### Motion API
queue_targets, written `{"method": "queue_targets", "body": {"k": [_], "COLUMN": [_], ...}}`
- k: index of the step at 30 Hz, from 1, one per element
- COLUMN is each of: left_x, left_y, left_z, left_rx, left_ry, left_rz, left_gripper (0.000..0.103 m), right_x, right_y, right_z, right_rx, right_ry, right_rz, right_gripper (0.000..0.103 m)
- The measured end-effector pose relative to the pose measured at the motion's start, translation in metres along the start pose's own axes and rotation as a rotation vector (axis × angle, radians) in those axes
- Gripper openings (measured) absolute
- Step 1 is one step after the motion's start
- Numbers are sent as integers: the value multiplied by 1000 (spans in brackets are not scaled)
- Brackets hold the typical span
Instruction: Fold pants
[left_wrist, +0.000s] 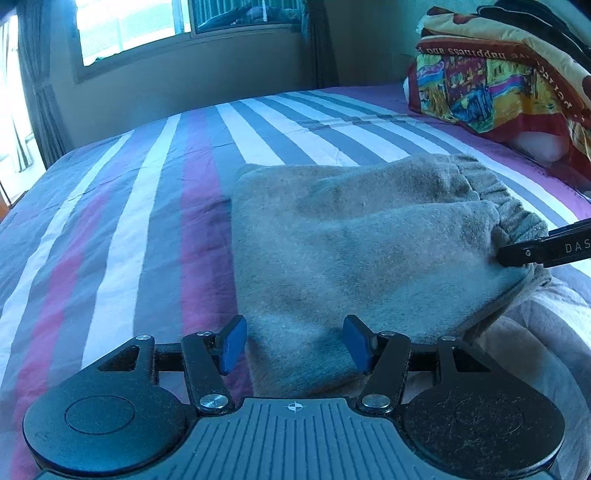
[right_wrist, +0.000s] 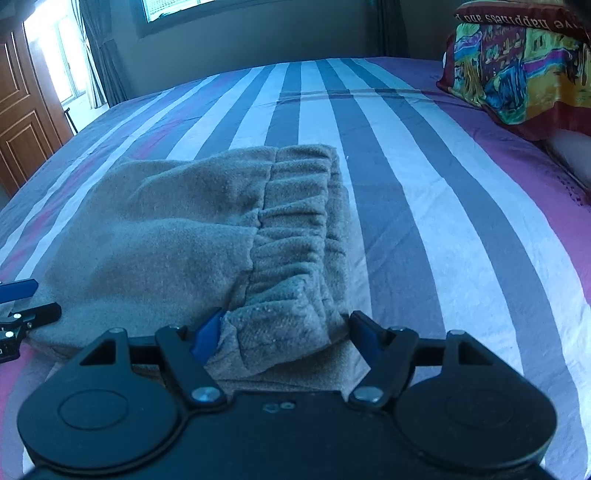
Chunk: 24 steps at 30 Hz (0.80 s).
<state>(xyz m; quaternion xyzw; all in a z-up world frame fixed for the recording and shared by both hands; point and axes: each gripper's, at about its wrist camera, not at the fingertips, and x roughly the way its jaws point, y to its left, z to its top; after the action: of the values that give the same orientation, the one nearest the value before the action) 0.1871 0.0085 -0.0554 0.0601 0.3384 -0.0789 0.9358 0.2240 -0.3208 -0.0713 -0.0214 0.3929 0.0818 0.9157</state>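
Grey fleece pants (left_wrist: 351, 240) lie folded into a thick bundle on the striped bed, with the gathered elastic waistband (right_wrist: 299, 221) on the right side. My left gripper (left_wrist: 295, 343) is open, its blue pads either side of the bundle's near edge without clamping it. My right gripper (right_wrist: 284, 332) is open too, its jaws standing wide around the near end of the waistband. In the left wrist view the right gripper's black finger (left_wrist: 546, 251) rests against the bundle's right edge. In the right wrist view the left gripper (right_wrist: 22, 310) shows at the bundle's left corner.
The bed (left_wrist: 147, 192) has a sheet striped purple, grey and white. A colourful folded blanket (left_wrist: 498, 74) sits on pillows at the far right. A window (left_wrist: 129, 26) and curtains are behind the bed, and a wooden door (right_wrist: 22, 110) is at the left.
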Motion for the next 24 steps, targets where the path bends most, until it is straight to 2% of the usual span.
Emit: {"method": "queue_targets", "body": {"k": [2,5,9,12,14,20,24], "left_x": [-5,-7,-4,-1,0,8,15], "left_y": [3,7,10,11,12,24,36], "left_z": [-2,-6,-11,-14,-15,-23,-30], "left_rx": [-7,-28,-57,-65,-67,-146,-233], "left_ry": [-17,-15,2,4,3,9,21], "left_rz": [4,2,-8,-12,-7,-37,-88], "left_gripper": [58,58,58,61,64,73,75], "right_x": [-4,-21,-27,-11,1,4,4], "right_y": [0,0,-1,-5,-11,-20,-24], "right_z": [0,3,6,2,-4,-9,-10], "right_rx": [7,6,6,-5,33,95,110], "right_ry": [-15,-82,-109,-53,-5,-7,-5], "right_rz": [1,11,18,2,33,63,76], "right_gripper": [72,71,71,71,73,78,78]}}
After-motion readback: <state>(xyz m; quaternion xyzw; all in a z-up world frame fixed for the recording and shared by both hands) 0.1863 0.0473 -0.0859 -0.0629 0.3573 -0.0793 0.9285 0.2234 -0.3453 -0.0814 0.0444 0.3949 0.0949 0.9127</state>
